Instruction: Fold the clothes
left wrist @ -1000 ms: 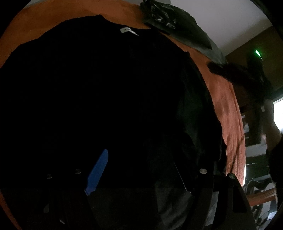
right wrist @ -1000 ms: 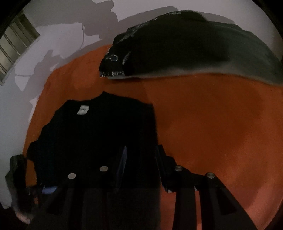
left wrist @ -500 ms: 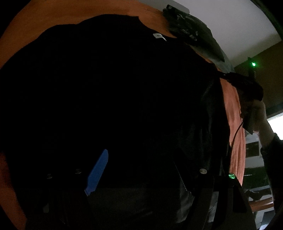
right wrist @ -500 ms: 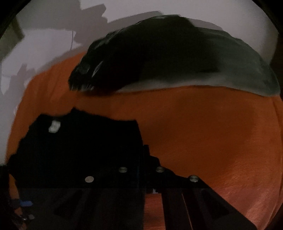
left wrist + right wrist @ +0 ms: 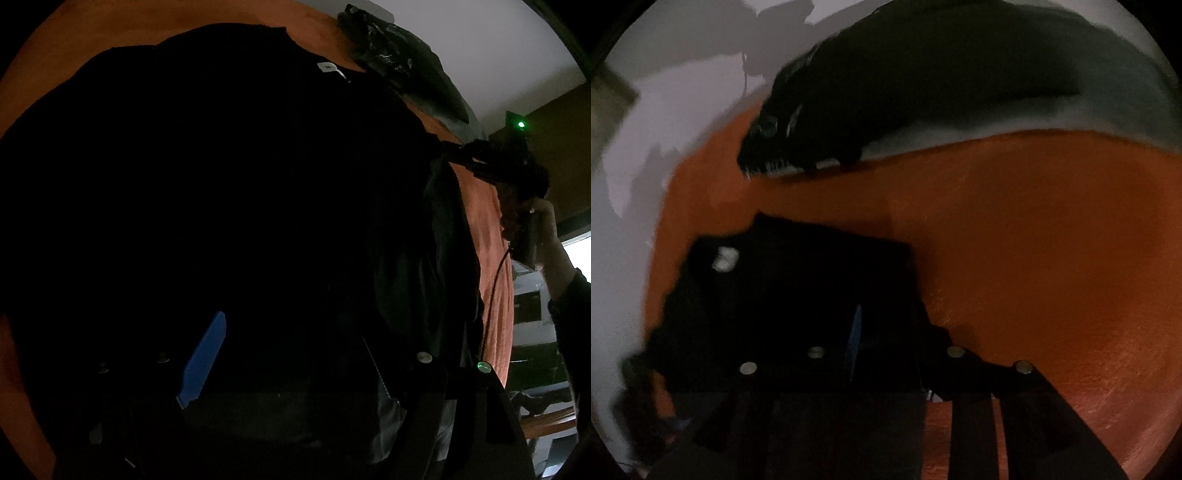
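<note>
A black shirt (image 5: 221,184) with a white neck label (image 5: 327,68) lies spread on the orange cover (image 5: 487,229). My left gripper (image 5: 291,328) hangs low over its middle, open wide, blue pad (image 5: 203,362) showing and nothing gripped. In the right wrist view the shirt (image 5: 783,288) lies at lower left. My right gripper (image 5: 886,314) sits at its right edge, jaws opening, with dark cloth lying between them. The left wrist view shows the right gripper (image 5: 480,158) at the shirt's far right edge, held by a hand (image 5: 546,236).
A heap of dark grey clothes (image 5: 960,81) lies along the back of the orange cover (image 5: 1034,258), by a pale wall (image 5: 683,92). Bare orange cover stretches to the right of the shirt. Furniture and a bright window (image 5: 576,251) stand beyond the edge.
The right jaws closed on the shirt's right edge half a second ago and have now parted again. Both grippers drifted sideways and slightly lower. The left jaws kept their width.
</note>
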`<state>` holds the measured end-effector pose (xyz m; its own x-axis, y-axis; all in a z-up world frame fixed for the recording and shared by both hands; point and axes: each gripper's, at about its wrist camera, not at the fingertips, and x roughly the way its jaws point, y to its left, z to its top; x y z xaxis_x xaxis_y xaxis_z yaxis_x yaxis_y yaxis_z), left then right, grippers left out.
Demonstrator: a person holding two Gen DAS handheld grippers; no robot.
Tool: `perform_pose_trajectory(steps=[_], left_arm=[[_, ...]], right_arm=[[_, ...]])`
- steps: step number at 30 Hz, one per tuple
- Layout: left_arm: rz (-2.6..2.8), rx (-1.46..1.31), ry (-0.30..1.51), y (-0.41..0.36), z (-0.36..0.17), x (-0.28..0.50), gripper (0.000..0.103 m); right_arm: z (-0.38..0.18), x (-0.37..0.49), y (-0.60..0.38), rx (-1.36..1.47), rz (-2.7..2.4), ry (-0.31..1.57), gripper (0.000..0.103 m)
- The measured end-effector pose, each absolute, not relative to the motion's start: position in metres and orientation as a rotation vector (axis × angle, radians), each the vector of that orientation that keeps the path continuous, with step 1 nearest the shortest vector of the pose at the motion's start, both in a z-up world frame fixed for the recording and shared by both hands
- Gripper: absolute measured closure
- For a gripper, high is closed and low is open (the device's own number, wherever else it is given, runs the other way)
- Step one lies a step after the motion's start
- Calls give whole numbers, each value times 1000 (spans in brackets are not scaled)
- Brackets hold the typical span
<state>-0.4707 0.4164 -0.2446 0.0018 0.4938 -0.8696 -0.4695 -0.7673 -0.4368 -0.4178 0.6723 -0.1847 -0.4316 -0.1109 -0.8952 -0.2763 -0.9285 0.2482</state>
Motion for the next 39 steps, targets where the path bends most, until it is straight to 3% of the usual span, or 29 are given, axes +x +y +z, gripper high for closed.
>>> perform_pose_trajectory(steps=[3,12,17,18,19,21,25,26,27,28,30,33,39], left_arm=[[1835,-1609,-21,418,-244,-470,26],[1830,-1618,-37,408,-247,-470,26],[1833,-1613,-46,402,-244,-470,26],[1830,-1614,-47,401,-245,-469,26],[1828,-1615,-47,400,-245,-469,26],[1828,-1619,-47,398,-247,-469,26],[1825,-1622,-45,406,-248,-469,26],[1825,-1621,-44,408,-248,-468,26],[1822,-1619,-43,410,-247,-469,26],[1819,-1619,-42,410,-248,-469,26],[1815,-1620,-41,410,-249,-470,26],[1810,-1623,-39,409,-250,-469,26],[1801,-1634,-32,406,-254,-472,26]], right_arm=[[-182,-423,662,-1571,2495,352,101],[-176,-424,677,-1469,2460,351,103],[-181,-422,700,-1551,2427,680,100],[-175,-420,706,-1525,2442,724,92],[-169,-417,711,-1492,2457,752,67],[-155,-414,714,-1396,2497,700,35],[-164,-423,703,-1450,2507,620,33],[-170,-424,694,-1479,2499,590,34],[-176,-426,690,-1522,2488,541,44],[-180,-435,680,-1569,2475,495,67],[-190,-451,662,-1655,2439,397,89],[-191,-454,659,-1607,2384,307,95],[-181,-453,684,-1466,2307,343,103]])
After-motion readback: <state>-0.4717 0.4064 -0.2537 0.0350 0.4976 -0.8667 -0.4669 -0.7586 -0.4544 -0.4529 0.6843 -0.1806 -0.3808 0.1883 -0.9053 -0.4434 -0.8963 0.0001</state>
